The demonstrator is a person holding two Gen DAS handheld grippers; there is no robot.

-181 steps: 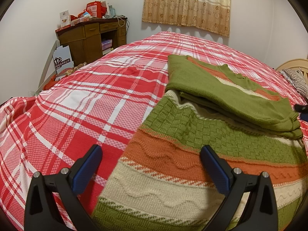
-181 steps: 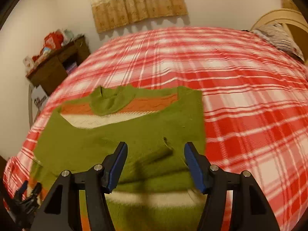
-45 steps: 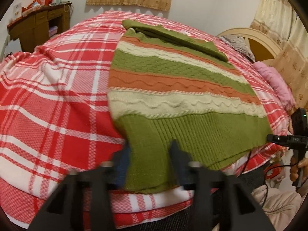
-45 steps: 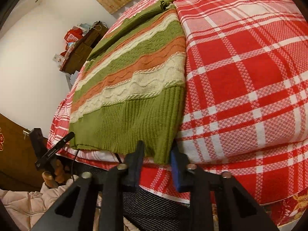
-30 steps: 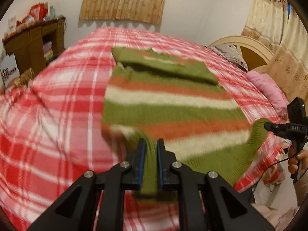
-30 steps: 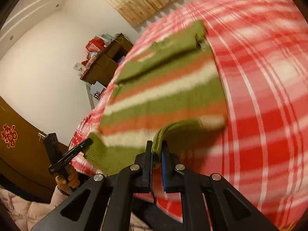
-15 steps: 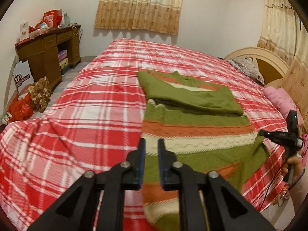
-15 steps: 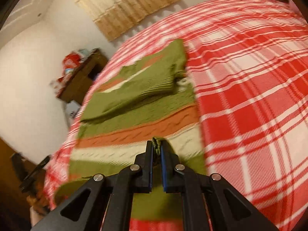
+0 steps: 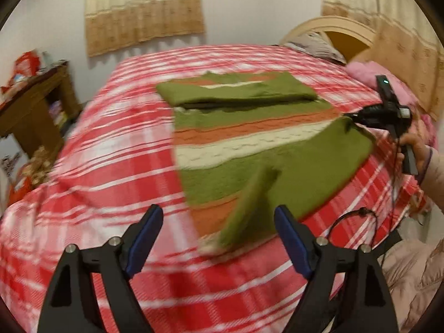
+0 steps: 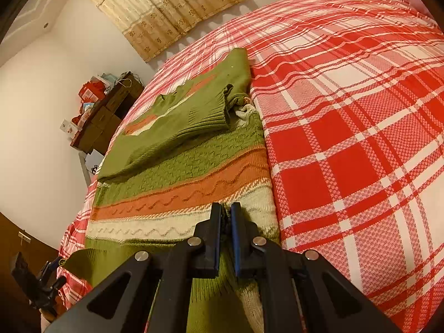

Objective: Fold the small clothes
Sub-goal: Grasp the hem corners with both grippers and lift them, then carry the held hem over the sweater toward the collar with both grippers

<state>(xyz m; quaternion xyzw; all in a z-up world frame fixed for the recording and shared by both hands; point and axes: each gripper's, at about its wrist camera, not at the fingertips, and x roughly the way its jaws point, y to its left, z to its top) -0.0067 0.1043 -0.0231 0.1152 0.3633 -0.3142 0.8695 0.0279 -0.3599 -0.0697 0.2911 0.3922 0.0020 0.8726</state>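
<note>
Green-orange-cream striped sweater [image 10: 180,166]; red-white plaid bedspread [image 10: 347,138].

A wide bed under a red-and-white plaid bedspread [image 9: 116,149] fills the middle of both views, with a cream arched wooden headboard [image 9: 330,25] at upper right of the left view and a pink pillow [image 9: 366,72] just below it. Beige patterned curtains [image 9: 143,8] hang on plain white walls [image 9: 249,2] at top centre. At the left edge stands a dark brown wooden desk [image 9: 36,105], red packages [image 10: 90,91] piled on top.
</note>
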